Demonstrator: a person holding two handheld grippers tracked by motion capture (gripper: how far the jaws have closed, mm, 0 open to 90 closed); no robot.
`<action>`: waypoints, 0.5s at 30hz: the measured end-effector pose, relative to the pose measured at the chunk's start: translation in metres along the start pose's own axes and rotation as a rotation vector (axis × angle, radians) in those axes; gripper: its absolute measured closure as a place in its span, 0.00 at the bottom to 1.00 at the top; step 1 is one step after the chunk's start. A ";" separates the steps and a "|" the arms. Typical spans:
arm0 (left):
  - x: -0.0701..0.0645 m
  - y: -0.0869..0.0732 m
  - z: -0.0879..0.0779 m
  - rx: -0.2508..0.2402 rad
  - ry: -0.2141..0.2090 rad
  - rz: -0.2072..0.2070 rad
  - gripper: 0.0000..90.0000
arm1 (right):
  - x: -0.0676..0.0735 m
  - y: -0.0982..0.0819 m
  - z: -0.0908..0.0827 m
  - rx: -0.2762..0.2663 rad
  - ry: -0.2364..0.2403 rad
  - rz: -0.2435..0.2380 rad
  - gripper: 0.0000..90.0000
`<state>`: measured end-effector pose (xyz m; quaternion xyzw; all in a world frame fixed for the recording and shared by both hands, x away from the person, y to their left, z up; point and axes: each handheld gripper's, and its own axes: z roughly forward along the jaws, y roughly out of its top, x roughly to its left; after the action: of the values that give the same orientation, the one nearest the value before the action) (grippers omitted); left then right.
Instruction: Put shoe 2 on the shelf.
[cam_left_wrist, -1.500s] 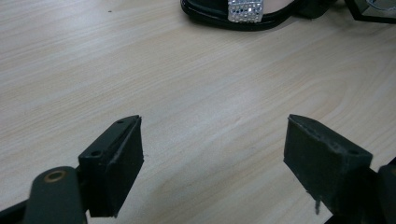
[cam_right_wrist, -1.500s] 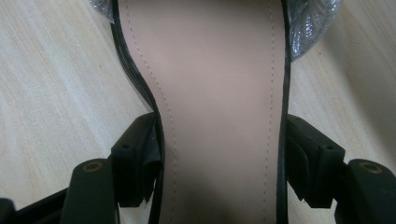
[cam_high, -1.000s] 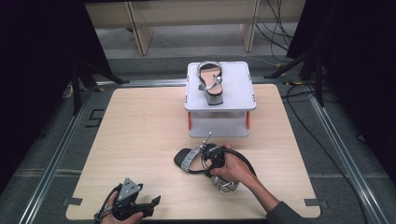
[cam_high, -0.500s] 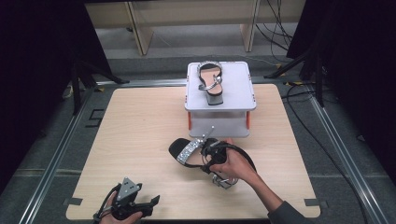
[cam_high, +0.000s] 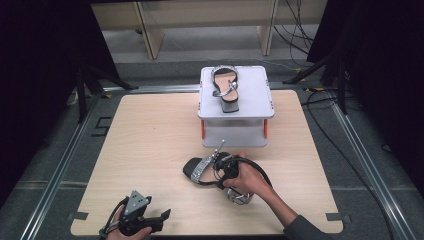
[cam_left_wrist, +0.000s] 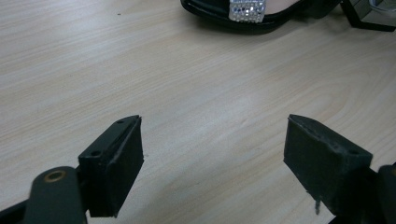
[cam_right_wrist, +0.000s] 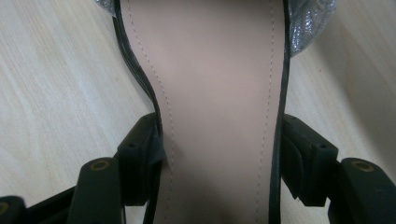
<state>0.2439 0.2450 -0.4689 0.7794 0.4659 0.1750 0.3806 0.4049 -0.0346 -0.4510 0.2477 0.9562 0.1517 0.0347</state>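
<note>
A black sandal (cam_high: 202, 171) with a glittery silver strap sits at the table's front middle. My right gripper (cam_high: 223, 169) is shut on its narrow waist. In the right gripper view both pads press the edges of the tan insole of the sandal (cam_right_wrist: 219, 88), with the right gripper (cam_right_wrist: 219, 158) straddling it. The jaws have just eased open slightly and still hold the sole. My left gripper (cam_high: 162, 217) rests at the front left, open and holding nothing. In its own view the left gripper (cam_left_wrist: 215, 144) looks over bare wood toward the sandal (cam_left_wrist: 245, 10).
A white two-tier stand (cam_high: 252, 102) stands at the back middle of the wooden table (cam_high: 150, 140). A matching sandal (cam_high: 226, 89) lies on top of it. Black cables trail from both grippers. Metal rails border the table.
The right hand moved the sandal slightly left and away, then brought it back near where it was. The left gripper has stayed put.
</note>
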 end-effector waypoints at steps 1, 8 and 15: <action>0.000 0.000 0.000 -0.002 -0.001 -0.001 0.22 | 0.000 -0.001 0.001 0.005 -0.001 0.005 0.41; -0.001 -0.001 0.001 -0.024 -0.016 -0.017 0.22 | 0.001 -0.006 0.002 0.008 -0.011 0.040 0.41; -0.002 -0.001 0.000 -0.006 -0.011 -0.019 0.22 | 0.003 -0.011 0.000 0.038 -0.025 0.042 0.40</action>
<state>0.2423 0.2432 -0.4699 0.7747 0.4706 0.1684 0.3874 0.3970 -0.0427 -0.4545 0.2705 0.9530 0.1309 0.0387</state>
